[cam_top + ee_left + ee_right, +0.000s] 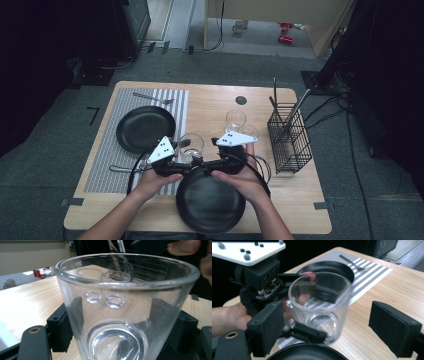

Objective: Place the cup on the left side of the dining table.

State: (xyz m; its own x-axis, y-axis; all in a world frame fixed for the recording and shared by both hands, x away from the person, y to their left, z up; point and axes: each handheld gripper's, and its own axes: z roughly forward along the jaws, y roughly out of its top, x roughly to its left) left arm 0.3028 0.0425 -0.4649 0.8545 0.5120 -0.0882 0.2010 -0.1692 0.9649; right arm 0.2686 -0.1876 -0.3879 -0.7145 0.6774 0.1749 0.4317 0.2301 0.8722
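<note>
Looks like a hand-off of the glass (190, 145), which sits on the table (210, 107) just past the near plate (210, 202). The left gripper (120, 322) has its jaws clamped on the glass's sides. The right gripper (332, 322) has its jaws spread, one pad (265, 327) near the glass, the other well off it. Next move probably needs the right one centred before it squeezes.

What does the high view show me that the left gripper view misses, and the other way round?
From above: the far black plate, the near black plate, a fork and the person's hands. Close up: the left claw, its pads pressed on the glass's sides, and the thick base. Both: the glass and the wooden table.
</note>
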